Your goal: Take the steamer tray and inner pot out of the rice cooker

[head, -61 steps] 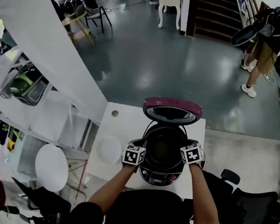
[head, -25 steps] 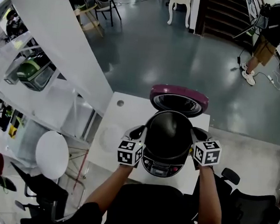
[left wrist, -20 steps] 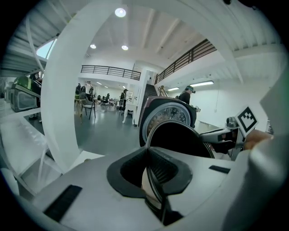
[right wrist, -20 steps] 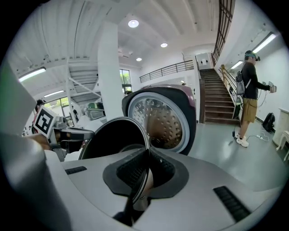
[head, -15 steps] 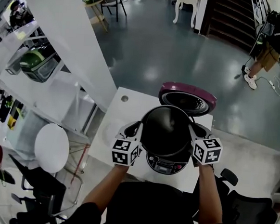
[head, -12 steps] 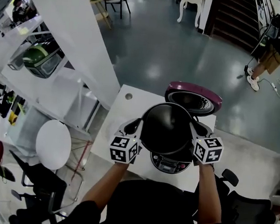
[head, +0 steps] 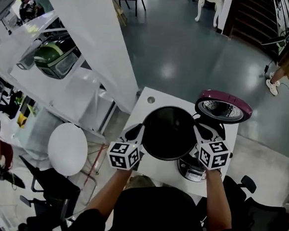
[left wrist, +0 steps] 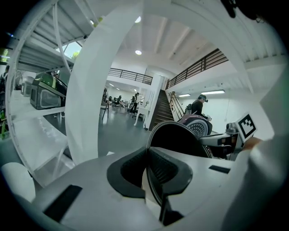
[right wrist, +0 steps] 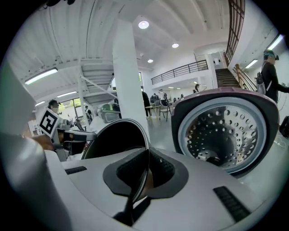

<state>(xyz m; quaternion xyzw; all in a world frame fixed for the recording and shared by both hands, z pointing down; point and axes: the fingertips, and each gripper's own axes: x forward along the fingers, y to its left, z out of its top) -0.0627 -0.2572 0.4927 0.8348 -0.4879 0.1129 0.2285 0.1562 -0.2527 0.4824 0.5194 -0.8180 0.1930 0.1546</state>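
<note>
Two grippers carry one black round metal inner pot between them, each clamped on its thin rim.

Left gripper: the jaws are drawn narrow onto the left side of the rim. The left gripper view shows the rim edge running between its ribbed black pads, with both pads bearing on it.

Right gripper: the jaws are likewise narrow, closed on the right side of the rim. The right gripper view shows the rim pinched between its pads.

Position of the pot: it is out of the cooker and held in the air over the white rectangular table, open side up. In the head view it sits left of the dark rice cooker body.

Cooker: it stands on the right part of the table, with its front panel showing at the near edge. Its purple-rimmed round lid stands open on the far side, the perforated metal inner face turned toward the pot.

Surroundings: a white round stool stands on the floor, well left of the table.
</note>
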